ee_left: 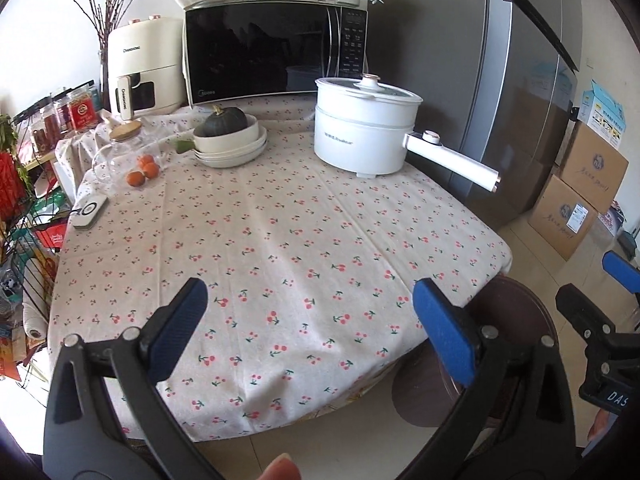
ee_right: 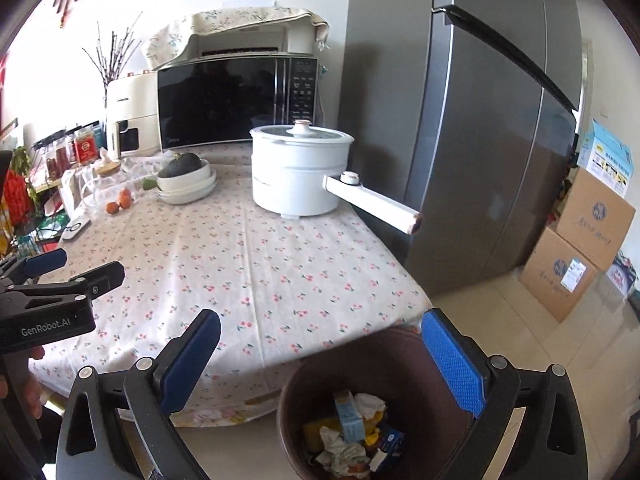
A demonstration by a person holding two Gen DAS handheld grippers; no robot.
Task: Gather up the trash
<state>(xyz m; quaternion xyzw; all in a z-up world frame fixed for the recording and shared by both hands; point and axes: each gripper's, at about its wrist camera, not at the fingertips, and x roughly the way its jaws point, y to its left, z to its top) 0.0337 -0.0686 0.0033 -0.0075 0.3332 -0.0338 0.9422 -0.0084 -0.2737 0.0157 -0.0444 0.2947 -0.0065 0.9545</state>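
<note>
A: Nearest to us on the right wrist view: right gripper, blue pads spread wide, nothing between them. It hangs over the brown trash bin, which sits on the floor just off the table's near corner.

B: Bin contents?

A: Mixed trash: crumpled white tissue, a light blue carton standing on end, something yellow, a small dark blue pack. Heaped at the bottom, well below the rim. That's all the trash we see; none on the tablecloth.

B: Left side?

A: Left gripper over the near edge of the table, jaws wide open too, holding nothing. On its view the bin shows only as a brown rim behind the right finger; we can't see inside from there.

B: Other containers on the table?

A: White electric pot with lid on, long handle pointing toward the fridge; contents hidden. Stack of cream bowls with a dark green squash in the top one. Glass jar with a wooden lid, looks clear inside. Three small oranges lie loose just beside the jar.

B: Back wall?

A: Microwave under a cloth, cream air fryer beside it.
</note>
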